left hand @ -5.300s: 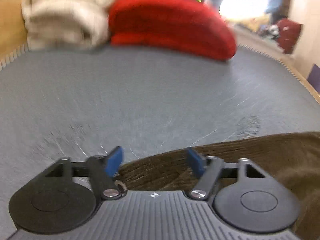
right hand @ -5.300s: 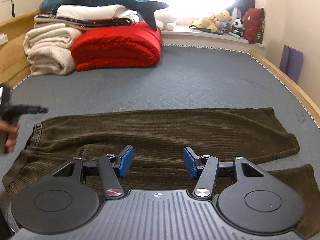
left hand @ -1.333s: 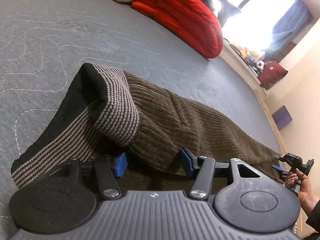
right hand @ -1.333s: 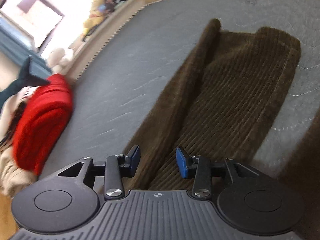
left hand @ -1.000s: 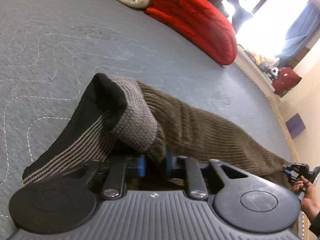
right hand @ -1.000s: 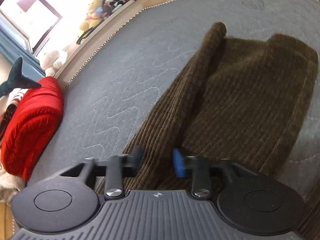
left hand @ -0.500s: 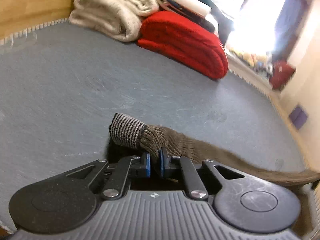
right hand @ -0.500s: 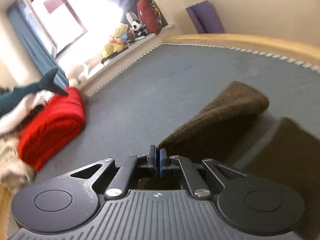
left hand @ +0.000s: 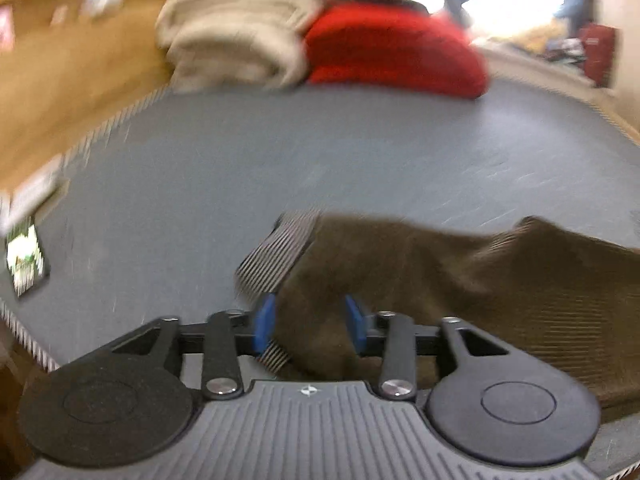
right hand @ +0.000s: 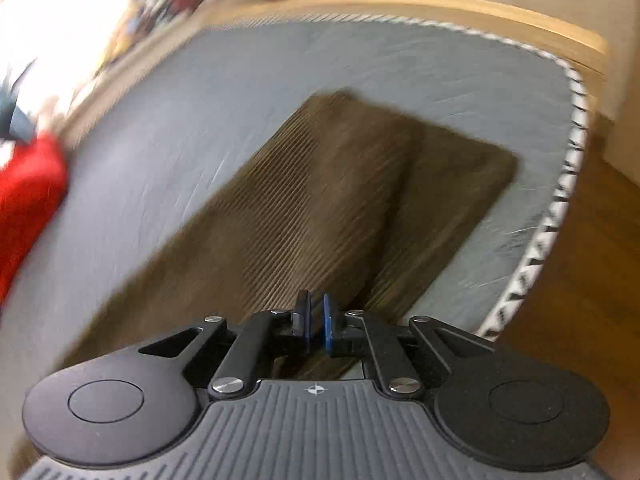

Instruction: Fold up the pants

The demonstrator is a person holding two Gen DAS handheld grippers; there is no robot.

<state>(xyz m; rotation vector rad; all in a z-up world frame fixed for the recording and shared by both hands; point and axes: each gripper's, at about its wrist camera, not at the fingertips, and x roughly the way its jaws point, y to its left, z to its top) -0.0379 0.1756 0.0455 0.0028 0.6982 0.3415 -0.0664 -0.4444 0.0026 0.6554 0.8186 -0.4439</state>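
Brown corduroy pants [left hand: 460,280] lie on the grey bed, folded lengthwise with one leg on the other. The striped waistband [left hand: 276,256] shows in the left wrist view. My left gripper [left hand: 310,324] is open, its blue pads either side of the waist fabric. In the right wrist view the two stacked legs [right hand: 320,208] run away toward the bed's corner, the upper leg offset from the lower one. My right gripper [right hand: 316,320] is nearly closed over the near edge of the leg; the view is blurred and I cannot tell if cloth is pinched.
Folded beige blankets [left hand: 236,40] and a red quilt [left hand: 396,48] sit at the far end of the grey mattress [left hand: 320,152]. A wooden bed frame [right hand: 440,4] borders the mattress; its edge [right hand: 552,208] is close to the leg ends.
Both grippers carried the lifted far leg and waist over toward the near side and laid it on the other leg. My left gripper has opened, releasing the waistband.
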